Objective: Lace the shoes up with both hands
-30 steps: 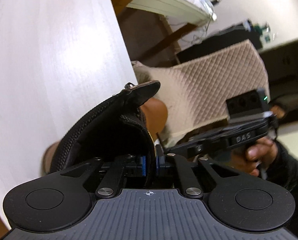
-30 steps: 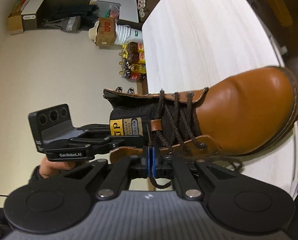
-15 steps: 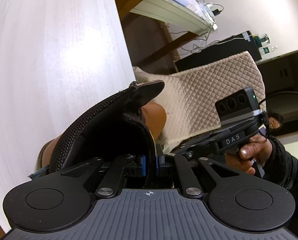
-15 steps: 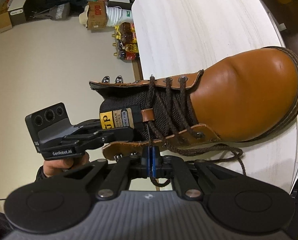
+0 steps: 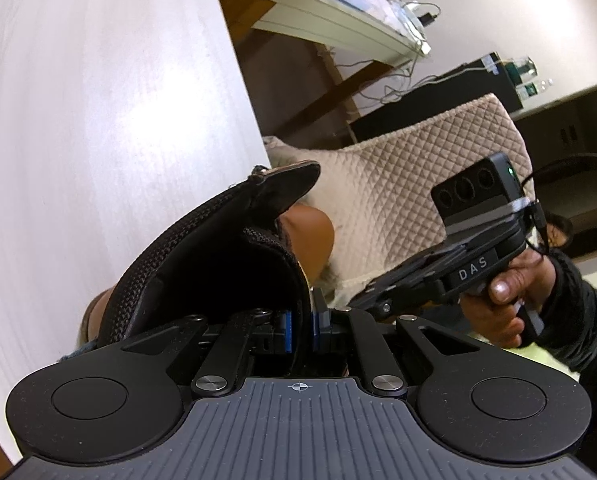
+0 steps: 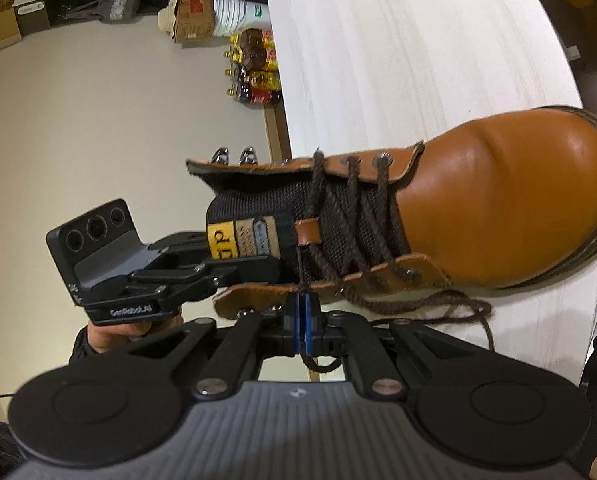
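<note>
A tan leather boot (image 6: 498, 200) lies on the white table (image 6: 418, 40) with its toe to the right. Dark brown lace (image 6: 354, 216) crosses its lower eyelets, and a slack loop of lace (image 6: 450, 304) rests on the table beside it. My right gripper (image 6: 305, 320) is shut on the lace end just below the near eyelet flap. My left gripper (image 5: 301, 326) is shut on the black mesh tongue (image 5: 202, 264). In the right wrist view it reaches in from the left beside the tongue's yellow label (image 6: 222, 240). The upper metal hooks (image 6: 234, 156) carry no lace.
A quilted beige chair (image 5: 418, 184) stands past the table's edge, with a desk (image 5: 338, 12) behind it. Bottles (image 6: 258, 68) and a cardboard box (image 6: 194, 12) sit on the floor. A hand (image 5: 502, 304) grips the right gripper's handle.
The right gripper has tilted a little with the lace still pinched, and a slack loop of lace now shows on the table. The left gripper's hold on the tongue is unchanged.
</note>
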The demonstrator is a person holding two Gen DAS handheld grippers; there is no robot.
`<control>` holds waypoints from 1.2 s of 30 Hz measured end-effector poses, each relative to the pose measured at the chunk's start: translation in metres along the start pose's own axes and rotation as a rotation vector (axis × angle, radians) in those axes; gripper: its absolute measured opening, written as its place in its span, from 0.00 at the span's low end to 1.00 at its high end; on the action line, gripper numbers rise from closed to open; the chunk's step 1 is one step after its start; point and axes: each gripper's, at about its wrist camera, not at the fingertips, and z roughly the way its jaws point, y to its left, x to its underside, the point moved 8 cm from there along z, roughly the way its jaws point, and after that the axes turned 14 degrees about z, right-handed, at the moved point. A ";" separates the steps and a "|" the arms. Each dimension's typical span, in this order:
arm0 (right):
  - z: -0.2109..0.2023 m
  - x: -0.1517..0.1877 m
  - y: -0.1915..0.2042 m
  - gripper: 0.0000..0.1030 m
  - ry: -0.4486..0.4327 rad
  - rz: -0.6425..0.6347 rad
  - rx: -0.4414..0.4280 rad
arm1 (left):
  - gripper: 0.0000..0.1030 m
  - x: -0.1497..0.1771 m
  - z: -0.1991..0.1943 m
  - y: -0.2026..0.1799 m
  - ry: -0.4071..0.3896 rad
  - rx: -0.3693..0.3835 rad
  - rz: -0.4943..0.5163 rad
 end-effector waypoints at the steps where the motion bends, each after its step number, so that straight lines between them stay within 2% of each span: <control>1: 0.000 -0.001 0.000 0.04 0.005 0.000 0.011 | 0.09 0.000 0.000 -0.001 0.001 -0.004 0.012; 12: 0.003 -0.017 0.011 0.04 0.079 -0.052 0.118 | 0.09 0.005 -0.004 -0.003 -0.018 -0.014 0.041; 20: 0.007 -0.025 0.016 0.04 0.075 -0.054 0.107 | 0.09 0.008 -0.005 0.001 -0.038 -0.001 -0.006; 26: 0.004 -0.028 0.016 0.04 -0.008 -0.040 0.040 | 0.09 0.007 -0.003 0.001 -0.035 -0.005 -0.011; 32: -0.014 -0.035 0.022 0.01 -0.195 -0.050 -0.071 | 0.09 0.006 -0.001 0.000 -0.031 0.010 -0.022; 36: -0.012 -0.031 0.019 0.06 -0.162 -0.035 -0.066 | 0.09 0.006 -0.002 0.005 -0.029 0.012 -0.033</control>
